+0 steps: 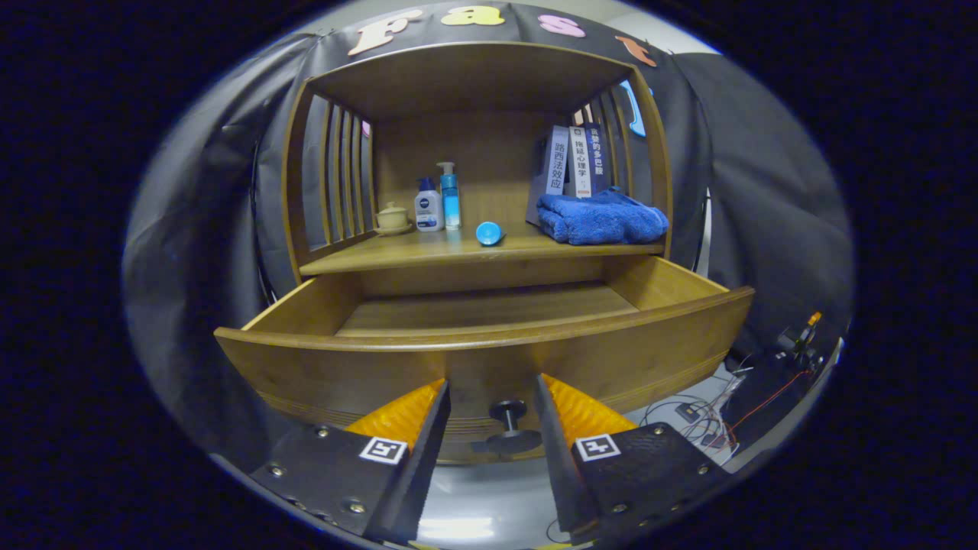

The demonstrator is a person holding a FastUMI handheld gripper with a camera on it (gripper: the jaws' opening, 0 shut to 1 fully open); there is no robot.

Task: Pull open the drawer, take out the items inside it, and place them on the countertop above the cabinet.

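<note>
So the drawer (489, 344) is sitting pulled well out of the wooden cabinet (474, 84), and from this angle the part of its floor I can see is looking bare, though the front panel is hiding the near strip, so I can't tell if something small is lying there. The gripper (493, 420) is hovering right at the drawer front with its fingers spread apart, and the little dark knob (510, 426) is sitting in the gap between them without either finger touching it, so it's holding nothing. On the countertop above the drawer I'm seeing a blue towel (601, 219) bunched up in front of some books (577, 162), a small blue cup-like thing (489, 233) lying on its side near the middle, two pump bottles (438, 200) further back and a small lidded ceramic cup (392, 218) beside them. Handling-wise, I'm guessing the drawer is solid wood, stiff and a bit heavy, sliding straight only if pulled square, and the knob is really the only sane grab point: small, round, hard, probably slippery, so the fingers need to be closing on its narrow stem rather than the cap. The towel would be soft and forgiving, best pinched at a thick fold; the blue thing is looking light and prone to rolling.
</note>
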